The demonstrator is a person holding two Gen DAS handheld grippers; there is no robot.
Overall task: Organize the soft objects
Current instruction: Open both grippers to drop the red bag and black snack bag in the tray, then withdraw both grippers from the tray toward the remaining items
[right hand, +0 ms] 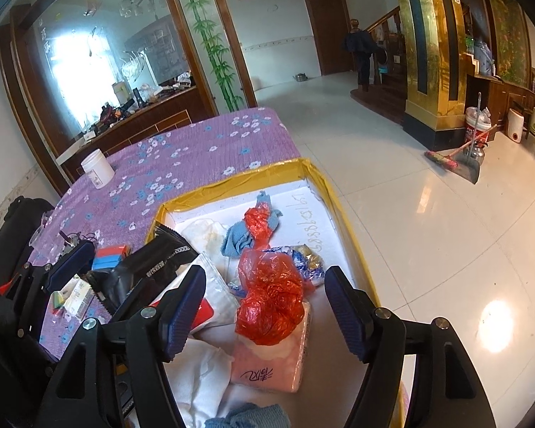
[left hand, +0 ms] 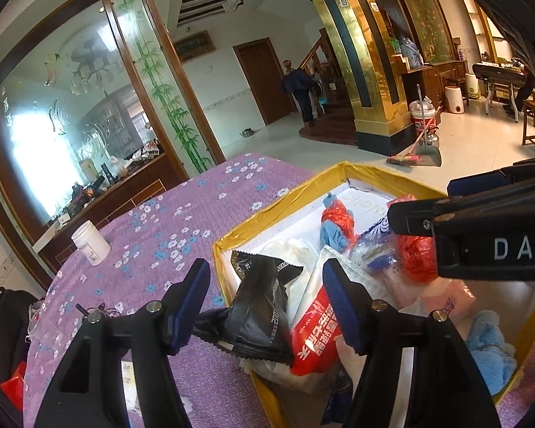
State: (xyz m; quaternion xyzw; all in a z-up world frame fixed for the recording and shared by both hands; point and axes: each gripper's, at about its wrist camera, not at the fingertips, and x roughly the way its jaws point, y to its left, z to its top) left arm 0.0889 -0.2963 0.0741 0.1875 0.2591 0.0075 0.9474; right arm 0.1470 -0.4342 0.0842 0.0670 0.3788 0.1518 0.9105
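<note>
Two grippers over a white foam box with yellow-taped rim (right hand: 342, 207), sitting on the purple flower-print surface (right hand: 196, 149). Left gripper (left hand: 267, 301) released, jaws wide apart, black crinkled foil pouch (left hand: 264, 306) between them but touching neither pad; the pouch hangs over the box's near-left rim. Red-and-white printed wipes pack (left hand: 312, 335) just beside the pouch, inside the box. Right gripper (right hand: 265, 308) also released, jaws spread, hovering above a crumpled red plastic bag (right hand: 271, 299) that lies on a pink soft tissue pack (right hand: 271, 367). Farther back in the box: blue cloth wrapped with red plastic (right hand: 256, 228), white crumpled cloth (right hand: 207, 232), blue-and-white printed wrapper (right hand: 292, 256). Light blue fuzzy towel (left hand: 488, 349) in the box's near corner. White plastic jar (right hand: 97, 169) stands well apart on the surface, upright
</note>
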